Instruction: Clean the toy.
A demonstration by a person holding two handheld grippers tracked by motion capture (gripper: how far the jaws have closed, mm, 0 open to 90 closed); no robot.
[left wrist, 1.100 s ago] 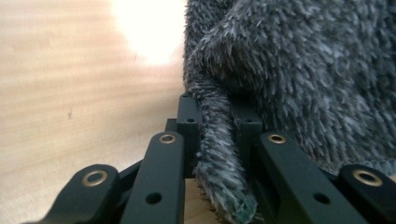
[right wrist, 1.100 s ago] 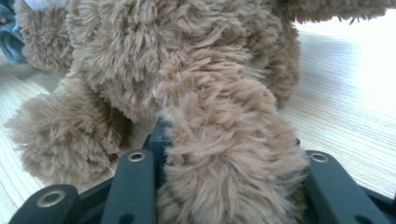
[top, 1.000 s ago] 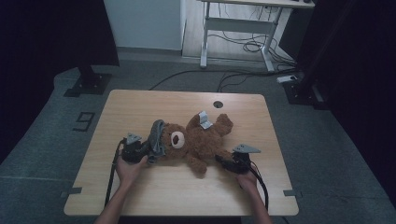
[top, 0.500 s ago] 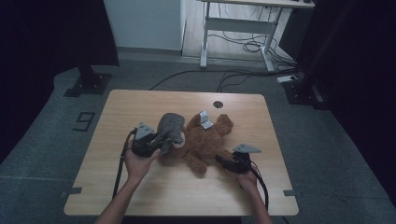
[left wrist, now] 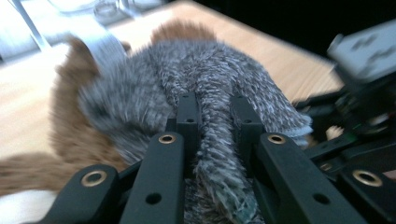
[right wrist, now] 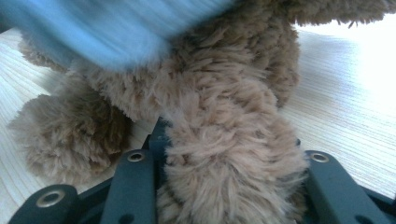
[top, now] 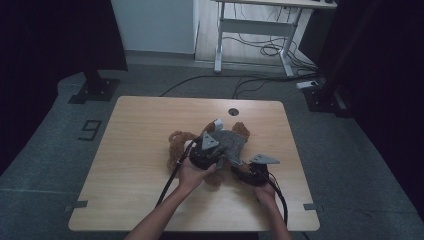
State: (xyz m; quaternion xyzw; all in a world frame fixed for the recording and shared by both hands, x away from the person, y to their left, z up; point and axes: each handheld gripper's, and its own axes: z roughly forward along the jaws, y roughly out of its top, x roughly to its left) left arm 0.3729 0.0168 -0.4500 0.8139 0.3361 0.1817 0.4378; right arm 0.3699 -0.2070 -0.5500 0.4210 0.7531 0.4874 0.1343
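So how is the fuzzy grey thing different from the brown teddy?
The grey knitted garment is speckled grey with a short, tight weave; the teddy bear is brown with long shaggy fur. The garment is pinched in the left hand-held gripper and draped over the bear's body, while the bear lies on the table with a limb clamped in the right hand-held gripper. Both are soft and fuzzy, and each is held by a gripper.

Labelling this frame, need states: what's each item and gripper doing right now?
Brown plush teddy bear: lying on the table, partly covered by the garment.
Grey knitted garment: draped over the bear, one fold pinched.
Left gripper: shut on the garment.
Right gripper: shut on a bear limb.
Light wooden table: carrying the bear.
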